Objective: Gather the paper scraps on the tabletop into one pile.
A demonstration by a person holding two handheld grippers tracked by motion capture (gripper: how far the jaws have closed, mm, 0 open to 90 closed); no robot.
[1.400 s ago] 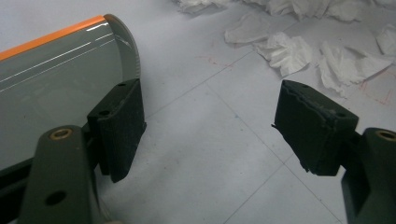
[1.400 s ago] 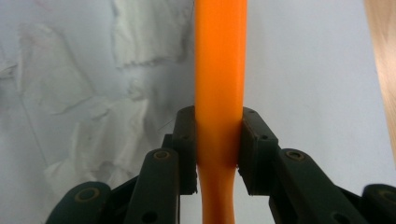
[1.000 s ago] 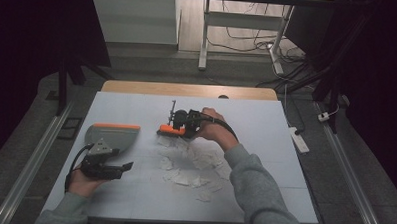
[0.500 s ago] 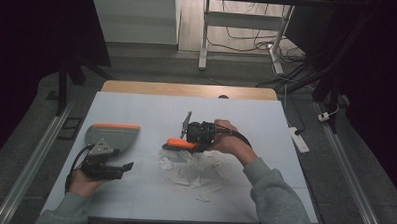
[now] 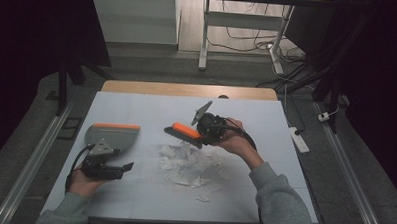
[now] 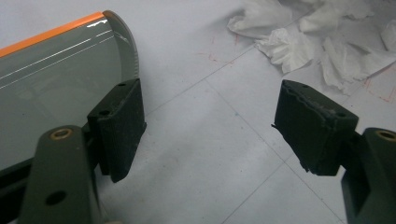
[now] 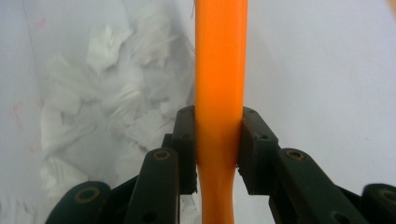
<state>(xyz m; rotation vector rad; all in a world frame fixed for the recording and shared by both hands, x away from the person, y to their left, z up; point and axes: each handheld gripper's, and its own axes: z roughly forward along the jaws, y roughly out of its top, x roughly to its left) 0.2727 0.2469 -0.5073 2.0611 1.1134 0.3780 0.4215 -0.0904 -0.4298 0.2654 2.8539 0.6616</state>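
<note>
An orange-handled brush (image 5: 184, 133) hangs over the middle of the white table (image 5: 151, 105), its dark bristles pointing down at the far edge of a heap of torn white paper scraps (image 5: 192, 164). The right gripper (image 7: 218, 144) is clamped on the brush's orange handle (image 7: 219, 70), both black jaws pressed flat against its sides; in the right gripper view the paper lies at about ten o'clock from the jaws, blurred and out of focus. From above, the person's right hand (image 5: 235, 141) sits at three o'clock of the brush, the grey sleeve (image 5: 278, 200) trailing toward five o'clock.

At nine o'clock from the paper pile rests a grey dustpan (image 5: 111, 137) with an orange strip along its far edge. The left gripper (image 5: 115, 170) lies low at the dustpan's six o'clock, held by the person's left hand (image 5: 84, 182). Its jaws stand wide apart with bare table between them; one jaw appears to sit just beside or over the dustpan's rim, though contact is hard to judge in the left gripper view, where the scraps show at one o'clock.
</note>
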